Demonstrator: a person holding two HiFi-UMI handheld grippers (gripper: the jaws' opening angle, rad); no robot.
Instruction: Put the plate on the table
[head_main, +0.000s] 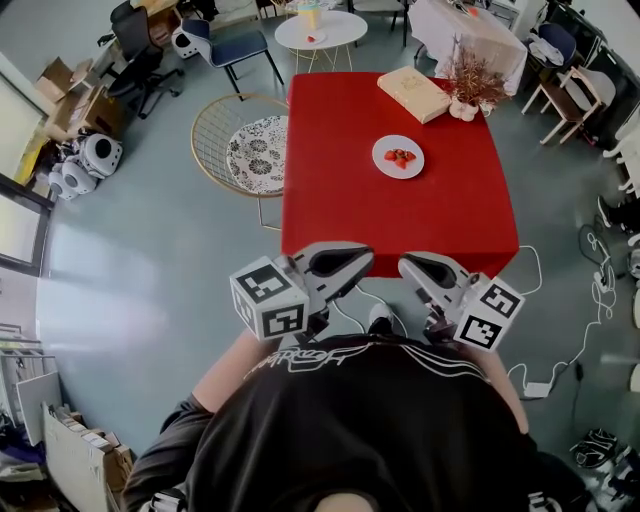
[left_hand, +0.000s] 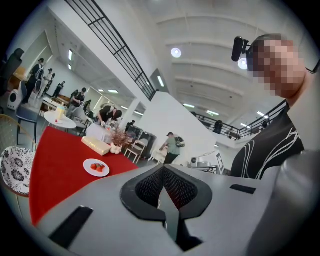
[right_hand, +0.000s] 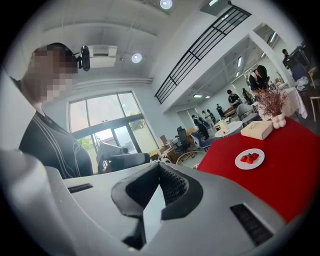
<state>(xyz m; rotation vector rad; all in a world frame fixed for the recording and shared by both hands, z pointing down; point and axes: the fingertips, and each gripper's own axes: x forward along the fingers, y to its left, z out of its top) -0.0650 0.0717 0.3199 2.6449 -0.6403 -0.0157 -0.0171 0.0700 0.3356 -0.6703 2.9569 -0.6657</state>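
Note:
A white plate (head_main: 398, 156) with strawberries on it rests on the red table (head_main: 340, 200), toward the far side. It also shows in the left gripper view as the plate (left_hand: 96, 167) and in the right gripper view as the plate (right_hand: 249, 159). Both grippers hang close to the person's chest, short of the table's near edge, with their tips turned toward each other. My left gripper (head_main: 365, 258) is shut with nothing in it, as seen along its jaws (left_hand: 164, 167). My right gripper (head_main: 405, 265) looks shut and empty as well (right_hand: 160, 165).
A tan box (head_main: 413, 93) and a vase of dried twigs (head_main: 470, 85) stand at the table's far right. A wicker chair with a patterned cushion (head_main: 245, 150) sits at the table's left. A round white table (head_main: 320, 30) is beyond. Cables (head_main: 560, 360) trail over the floor at right.

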